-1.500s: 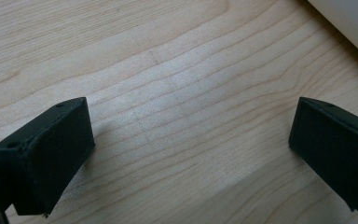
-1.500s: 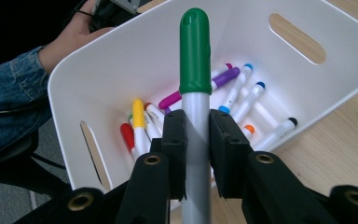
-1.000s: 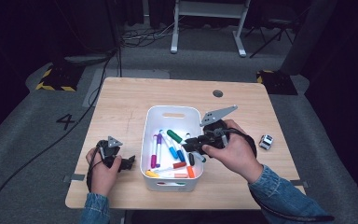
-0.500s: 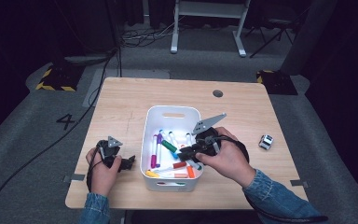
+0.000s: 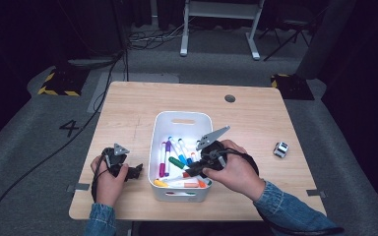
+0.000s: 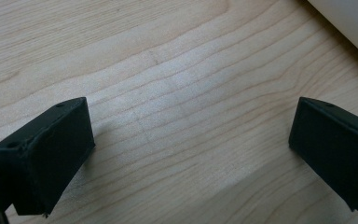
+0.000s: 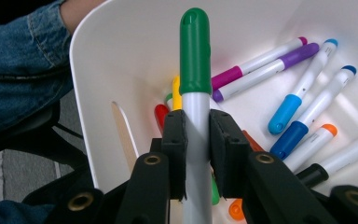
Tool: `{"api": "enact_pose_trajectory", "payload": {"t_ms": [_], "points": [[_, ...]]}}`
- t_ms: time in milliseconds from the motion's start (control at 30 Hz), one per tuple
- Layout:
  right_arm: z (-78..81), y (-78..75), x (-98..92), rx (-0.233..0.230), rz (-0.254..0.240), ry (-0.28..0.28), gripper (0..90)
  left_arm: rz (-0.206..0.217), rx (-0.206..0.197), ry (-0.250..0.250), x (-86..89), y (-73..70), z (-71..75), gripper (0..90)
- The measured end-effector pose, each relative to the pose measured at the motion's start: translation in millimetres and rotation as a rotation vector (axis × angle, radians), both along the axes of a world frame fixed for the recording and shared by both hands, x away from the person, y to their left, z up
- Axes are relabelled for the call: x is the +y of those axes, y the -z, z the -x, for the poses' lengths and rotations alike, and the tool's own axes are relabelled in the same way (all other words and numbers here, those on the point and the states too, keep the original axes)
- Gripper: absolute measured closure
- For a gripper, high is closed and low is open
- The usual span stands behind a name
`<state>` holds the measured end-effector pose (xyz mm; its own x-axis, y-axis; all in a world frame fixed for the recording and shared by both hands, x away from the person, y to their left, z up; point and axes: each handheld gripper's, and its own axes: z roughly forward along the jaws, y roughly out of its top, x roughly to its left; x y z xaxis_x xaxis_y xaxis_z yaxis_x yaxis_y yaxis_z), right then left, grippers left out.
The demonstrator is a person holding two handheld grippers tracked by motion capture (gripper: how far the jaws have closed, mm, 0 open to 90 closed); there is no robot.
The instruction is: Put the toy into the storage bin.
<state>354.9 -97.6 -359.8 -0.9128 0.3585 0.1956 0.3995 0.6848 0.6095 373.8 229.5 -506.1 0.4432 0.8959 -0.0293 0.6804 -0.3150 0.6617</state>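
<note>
At the near edge of the pale wooden table point(image 5: 128, 108), the left gripper point(image 5: 134, 171) rests with its jaws spread wide over bare wood, while the right gripper point(image 7: 196, 135) is clenched on a green-capped marker point(image 7: 195, 70) inside the white bin point(image 5: 183, 118) of markers at the table's middle. A small toy car point(image 5: 280, 149) sits near the right edge; beyond lie grey carpet, cables and a white desk frame point(image 5: 219, 24) in the dark room

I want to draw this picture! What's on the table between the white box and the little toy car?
Nothing. In the high view, only bare wooden table lies between the white box and the toy car.
</note>
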Motion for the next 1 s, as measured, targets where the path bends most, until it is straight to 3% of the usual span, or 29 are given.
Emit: {"api": "enact_pose_trajectory", "payload": {"t_ms": [167, 233, 400, 533, 733, 1000], "points": [[0.4, 6.9, 7.8, 0.001, 0.031, -0.049, 74.6, 0.001, 0.001, 0.001, 0.0, 0.0, 0.0, 0.0], [0.2, 8.2, 8.7, -0.006, 0.0, -0.03, 56.3, -0.001, 0.0, 0.0, 0.1, -0.1, 0.0, 0.0], [-4.0, 1.1, -1.0, -0.071, -0.066, -0.011, 44.0, 0.0, -0.001, 0.001, 0.0, 0.0, -0.1, 0.0], [-8.3, -6.6, -13.3, -0.105, -0.089, 0.012, 41.5, 0.002, 0.004, 0.001, 0.0, -0.1, 0.1, 0.0], [-13.5, -12.8, -33.4, -0.119, -0.113, 0.038, 40.8, -0.005, -0.001, -0.003, 0.0, -0.3, 0.3, 0.1], [-28.4, -15.5, -70.7, -0.157, -0.11, 0.108, 38.4, -0.002, 0.001, -0.005, -0.3, -0.3, 0.9, 0.1]]}}
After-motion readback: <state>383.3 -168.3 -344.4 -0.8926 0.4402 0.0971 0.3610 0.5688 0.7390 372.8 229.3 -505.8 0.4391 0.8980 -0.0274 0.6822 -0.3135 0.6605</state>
